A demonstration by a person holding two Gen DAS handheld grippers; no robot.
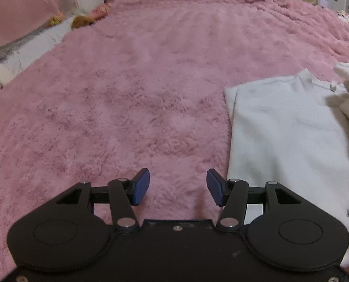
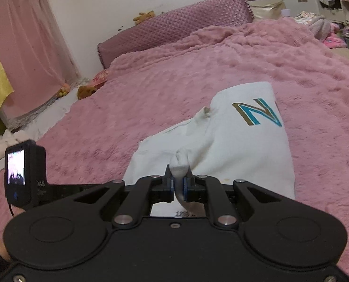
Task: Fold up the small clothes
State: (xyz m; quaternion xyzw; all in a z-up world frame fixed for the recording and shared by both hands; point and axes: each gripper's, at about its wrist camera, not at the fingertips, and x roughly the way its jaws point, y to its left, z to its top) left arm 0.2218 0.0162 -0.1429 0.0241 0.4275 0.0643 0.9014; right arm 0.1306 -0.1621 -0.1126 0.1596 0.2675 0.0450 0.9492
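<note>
A small white cotton shirt lay on the shaggy pink plush blanket that covered the bed, toward the near right of the scene. In the right wrist view its far part showed a large printed letter in teal with a brown outline, and a fold of the cloth was lifted and doubled over the rest. The right gripper had its blue-padded fingers pinched tight on a bunched fold of this white cloth, which stuck up in a rounded tuft just above the pads.

In the left wrist view the left gripper hung above bare pink pile just left of the shirt, its blue pads spread wide apart with nothing between them. The shirt's left edge ran close beside the right-hand finger; whether it touched could not be told. At the right edge of that view a blurred raised portion of white cloth overlapped the shirt's collar end.

Farther off stood a quilted mauve headboard. At the far left hung a pink curtain, with a small brown plush toy lying beside the bed. A small black camera with a lit screen stood at the near left of the right wrist view.
</note>
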